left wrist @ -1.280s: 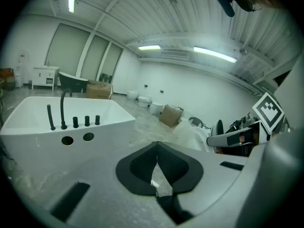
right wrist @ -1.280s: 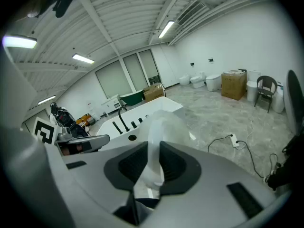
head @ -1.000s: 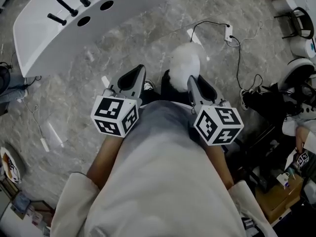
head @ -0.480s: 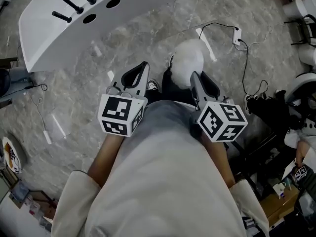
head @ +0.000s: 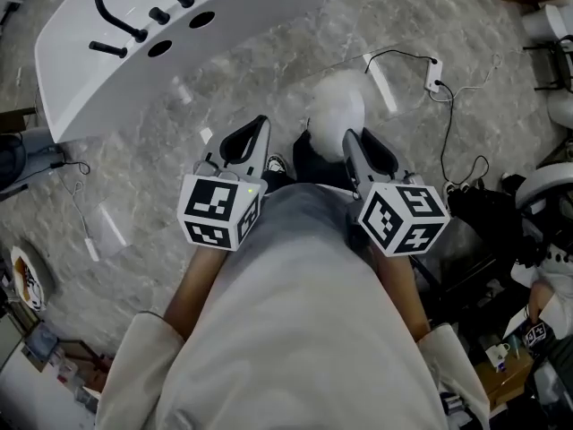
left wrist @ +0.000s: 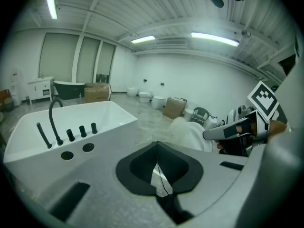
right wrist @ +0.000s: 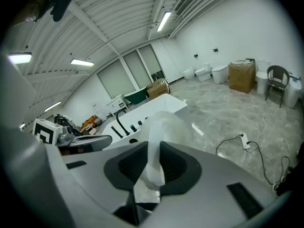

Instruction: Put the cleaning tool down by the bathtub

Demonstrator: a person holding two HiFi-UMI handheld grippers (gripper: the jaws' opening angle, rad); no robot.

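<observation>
Right at the person's waist, over the pale garment (head: 295,312), both tools of the trade ride side by side, angled forward and down. The left gripper (head: 254,131) is pinched together on nothing; its own view shows only a thin slit between the jaws. The right gripper (head: 352,143) is the one that matters: it is clamped on the white stem of the cleaning tool (head: 337,106), and the stem runs straight out along the line the gripper points, with the fluffy head at the far end, hanging above the grey marble floor (head: 269,74).

Now look beyond that head. The bathtub (head: 98,92) sits ahead and off to the left, white, with its black faucet (head: 112,12) on the near deck. A stretch of bare floor lies between the fluffy head and the tub wall. The left gripper is on the nearer side, but it carries nothing, so the put-down looks like the right one's job. My read is that the tool has to travel forward and leftward, crossing in front of the left gripper, before it can settle by the tub wall.

Further out on the right, well clear of that path, a black cable (head: 443,115) trails across the floor and should be no trouble.
</observation>
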